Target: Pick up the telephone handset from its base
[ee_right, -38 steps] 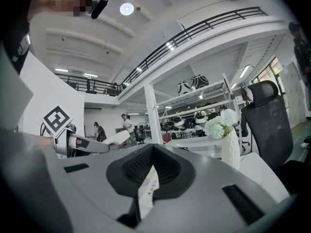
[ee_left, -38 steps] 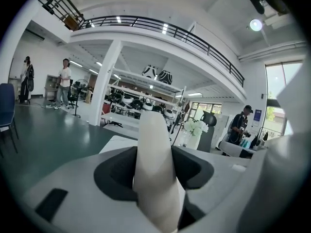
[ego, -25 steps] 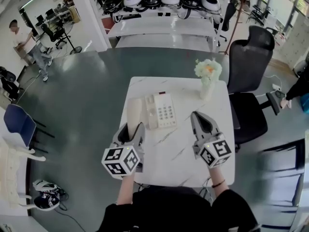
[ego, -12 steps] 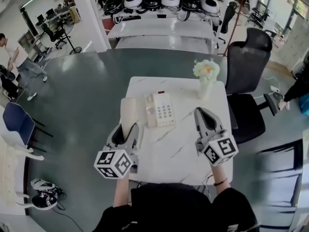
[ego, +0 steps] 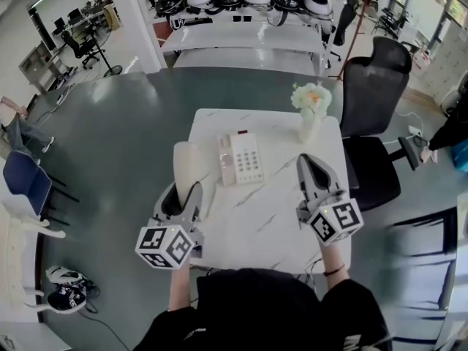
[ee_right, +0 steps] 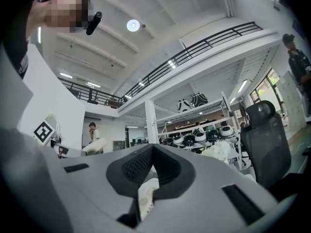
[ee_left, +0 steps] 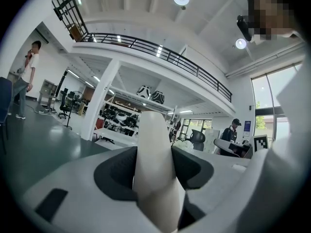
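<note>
A cream telephone handset hangs clear of its base, to the base's left over the table's left edge. My left gripper is shut on the handset's lower half. In the left gripper view the handset rises straight up between the two dark pads, filling the gap of the left gripper. The base, with its keypad, lies flat on the white marble table. My right gripper hovers to the right of the base, shut, with nothing in it; in its own view the jaw tips of the right gripper meet.
A vase of pale flowers stands at the table's far right corner. A black office chair is at the right side. A blue chair and shoes are on the floor to the left. White shelving lies beyond.
The left gripper has carried the handset up and leftward, away from the base. The right gripper has risen a little beside the base.
</note>
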`<action>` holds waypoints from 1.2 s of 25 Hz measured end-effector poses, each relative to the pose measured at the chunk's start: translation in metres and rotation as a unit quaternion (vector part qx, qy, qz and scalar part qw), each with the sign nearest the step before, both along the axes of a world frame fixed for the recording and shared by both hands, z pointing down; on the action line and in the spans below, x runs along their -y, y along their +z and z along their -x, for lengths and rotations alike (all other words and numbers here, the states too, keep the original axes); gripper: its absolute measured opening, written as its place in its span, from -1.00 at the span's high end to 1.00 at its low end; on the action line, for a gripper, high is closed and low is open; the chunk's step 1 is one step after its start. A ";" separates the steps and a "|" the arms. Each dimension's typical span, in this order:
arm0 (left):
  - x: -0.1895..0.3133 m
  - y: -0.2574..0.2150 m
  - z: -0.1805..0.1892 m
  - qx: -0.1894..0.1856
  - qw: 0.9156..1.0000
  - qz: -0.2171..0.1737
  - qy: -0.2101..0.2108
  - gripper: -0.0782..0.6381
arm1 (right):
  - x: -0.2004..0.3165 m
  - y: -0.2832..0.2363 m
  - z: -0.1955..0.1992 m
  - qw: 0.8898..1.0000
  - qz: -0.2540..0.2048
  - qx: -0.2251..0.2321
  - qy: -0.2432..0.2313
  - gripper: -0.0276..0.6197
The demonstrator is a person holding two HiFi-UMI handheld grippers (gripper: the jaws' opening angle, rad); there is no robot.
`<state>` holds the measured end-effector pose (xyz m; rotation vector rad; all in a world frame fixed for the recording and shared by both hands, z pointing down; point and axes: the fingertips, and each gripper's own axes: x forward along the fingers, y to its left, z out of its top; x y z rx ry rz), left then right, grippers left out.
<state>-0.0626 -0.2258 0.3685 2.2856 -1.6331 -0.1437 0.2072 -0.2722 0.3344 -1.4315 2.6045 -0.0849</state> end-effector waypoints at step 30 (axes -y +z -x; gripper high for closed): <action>0.002 0.011 -0.007 0.019 1.000 0.015 0.003 0.20 | 0.000 0.003 -0.003 0.999 -0.002 -0.029 0.014 0.94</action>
